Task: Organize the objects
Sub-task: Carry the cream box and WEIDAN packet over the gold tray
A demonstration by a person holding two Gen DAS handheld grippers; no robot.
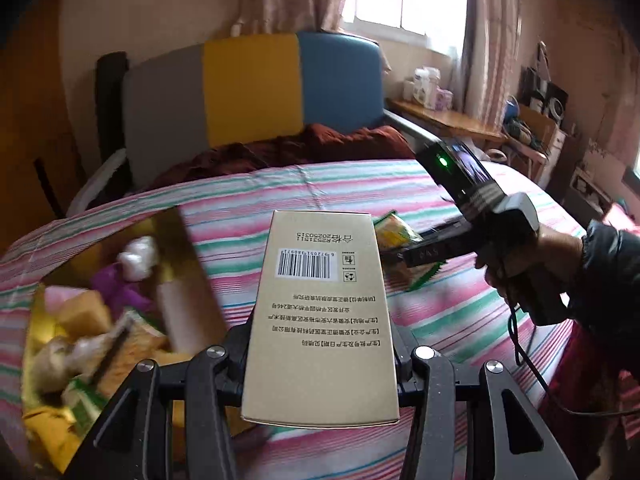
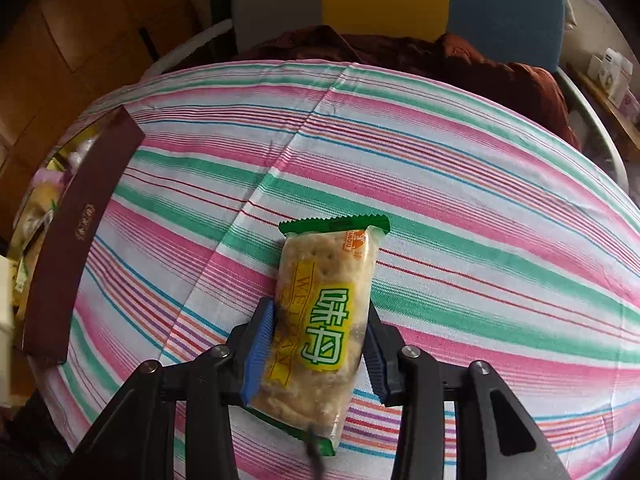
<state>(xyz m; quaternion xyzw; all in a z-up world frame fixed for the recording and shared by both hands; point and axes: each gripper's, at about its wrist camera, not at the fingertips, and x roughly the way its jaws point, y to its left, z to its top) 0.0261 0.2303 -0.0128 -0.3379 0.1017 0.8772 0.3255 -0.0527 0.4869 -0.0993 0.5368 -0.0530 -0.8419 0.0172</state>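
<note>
My left gripper (image 1: 320, 340) is shut on a tall beige carton (image 1: 320, 300) with a barcode and holds it above the striped bed. To its left lies an open gift box (image 1: 180, 248) with a gold lining, filled with several snacks and wrapped items. In the right wrist view, the blue pads (image 2: 260, 344) of my right gripper (image 2: 318, 346) are shut on a green and yellow cracker packet (image 2: 324, 312) just over the sheet. The same gripper (image 1: 404, 256) and packet (image 1: 394, 230) show to the right of the carton. The gift box's maroon side (image 2: 80, 232) sits at the far left.
A pink, green and white striped sheet (image 2: 460, 184) covers the bed. A dark red blanket (image 1: 320, 140) is bunched by the grey, yellow and blue headboard (image 1: 252, 88). A wooden shelf (image 1: 448, 118) with cups runs under the window. A person's hand (image 1: 532, 256) grips the right tool.
</note>
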